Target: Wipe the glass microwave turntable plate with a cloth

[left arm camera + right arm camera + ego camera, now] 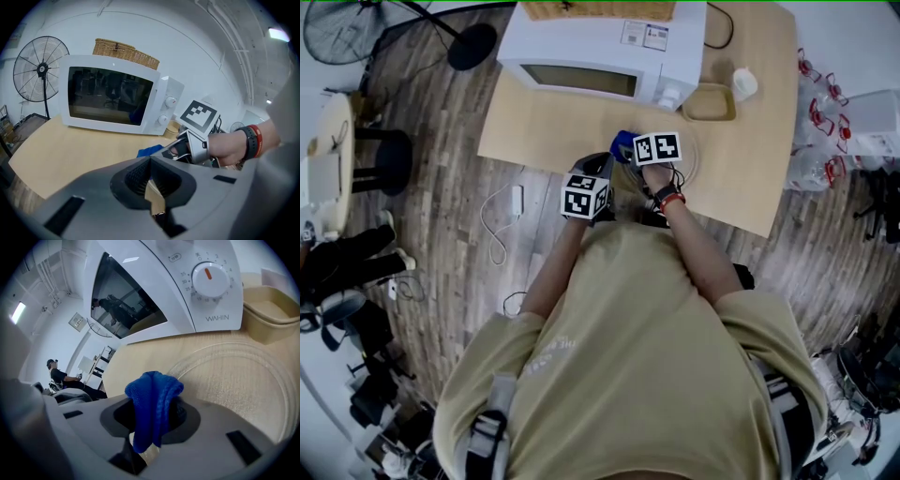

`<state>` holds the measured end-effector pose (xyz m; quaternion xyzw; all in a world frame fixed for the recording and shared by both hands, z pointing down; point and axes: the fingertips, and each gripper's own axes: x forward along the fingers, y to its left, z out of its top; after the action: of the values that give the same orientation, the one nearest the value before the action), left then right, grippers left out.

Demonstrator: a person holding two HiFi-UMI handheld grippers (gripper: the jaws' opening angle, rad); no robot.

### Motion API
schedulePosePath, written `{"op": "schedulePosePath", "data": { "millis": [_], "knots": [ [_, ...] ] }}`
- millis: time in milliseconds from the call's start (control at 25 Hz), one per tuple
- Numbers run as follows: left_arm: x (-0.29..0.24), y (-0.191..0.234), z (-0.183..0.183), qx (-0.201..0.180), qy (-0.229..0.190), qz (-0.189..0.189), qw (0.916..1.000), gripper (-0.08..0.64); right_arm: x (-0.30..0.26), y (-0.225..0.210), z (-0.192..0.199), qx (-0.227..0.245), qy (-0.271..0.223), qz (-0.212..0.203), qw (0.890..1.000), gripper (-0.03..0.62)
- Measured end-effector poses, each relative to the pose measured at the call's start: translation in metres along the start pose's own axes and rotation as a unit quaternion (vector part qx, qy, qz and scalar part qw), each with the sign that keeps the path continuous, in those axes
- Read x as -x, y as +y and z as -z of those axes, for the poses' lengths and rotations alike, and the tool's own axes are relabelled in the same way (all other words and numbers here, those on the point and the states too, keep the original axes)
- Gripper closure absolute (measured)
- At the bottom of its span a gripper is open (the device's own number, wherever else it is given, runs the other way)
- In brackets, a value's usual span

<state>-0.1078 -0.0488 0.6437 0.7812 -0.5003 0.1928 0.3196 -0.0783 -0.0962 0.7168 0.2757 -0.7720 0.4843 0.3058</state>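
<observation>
Your left gripper has its jaws together with nothing between them, held just beside your right gripper. That one is clamped on a folded blue cloth, which bunches up above the jaws. Just past the cloth, the glass turntable plate lies flat on the tabletop. Whether cloth and plate touch is unclear. Behind the plate stands the white microwave, a beige tub beside it.

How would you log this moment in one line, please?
left gripper: shut, empty | right gripper: shut on blue cloth | glass plate: on table, before microwave | cloth-plate contact: unclear
</observation>
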Motion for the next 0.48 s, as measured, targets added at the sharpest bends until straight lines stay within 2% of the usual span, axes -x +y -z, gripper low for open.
{"op": "schedulePosePath", "data": {
  "millis": [480],
  "knots": [
    [-0.0092, -0.0036, -0.0063, 0.001, 0.001, 0.008, 1.0000, 0.541, -0.0015, -0.0053, 0.0006, 0.008, 0.016, 0.017, 1.000, 0.468]
  ]
}}
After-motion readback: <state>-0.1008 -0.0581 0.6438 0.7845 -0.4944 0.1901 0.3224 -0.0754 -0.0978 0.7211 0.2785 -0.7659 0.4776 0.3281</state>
